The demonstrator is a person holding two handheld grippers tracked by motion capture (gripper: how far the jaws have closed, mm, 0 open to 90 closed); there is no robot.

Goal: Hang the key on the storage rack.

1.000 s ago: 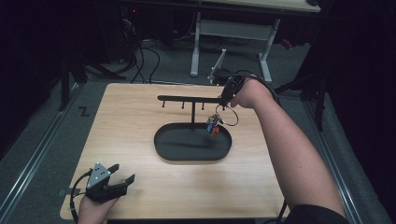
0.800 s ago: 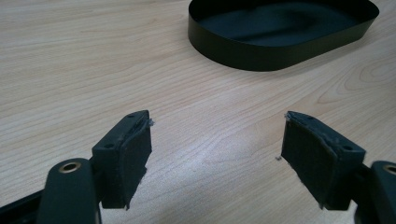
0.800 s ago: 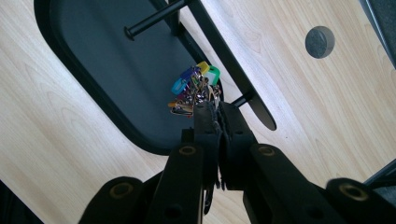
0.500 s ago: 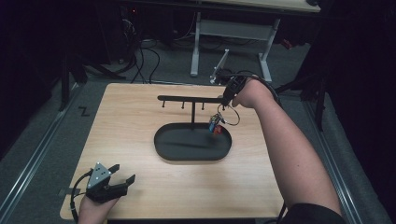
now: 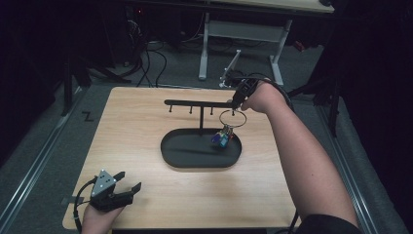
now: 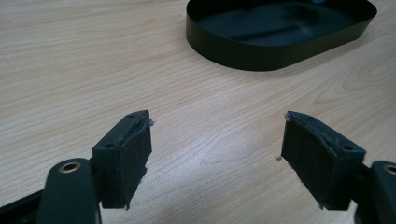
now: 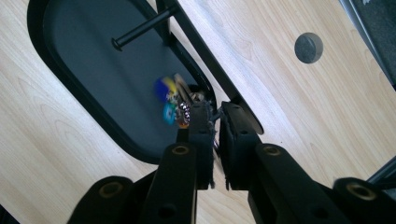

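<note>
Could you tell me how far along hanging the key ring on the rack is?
The key ring is up at the rack's right end, keys dangling above the tray. The right gripper, jaws just easing open, is at its top. Left: release and withdraw.

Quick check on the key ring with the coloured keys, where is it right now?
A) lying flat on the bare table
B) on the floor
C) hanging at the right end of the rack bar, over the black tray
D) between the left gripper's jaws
C: in the high view the key ring hangs at the right end of the rack bar, its keys dangling over the black tray.
</note>
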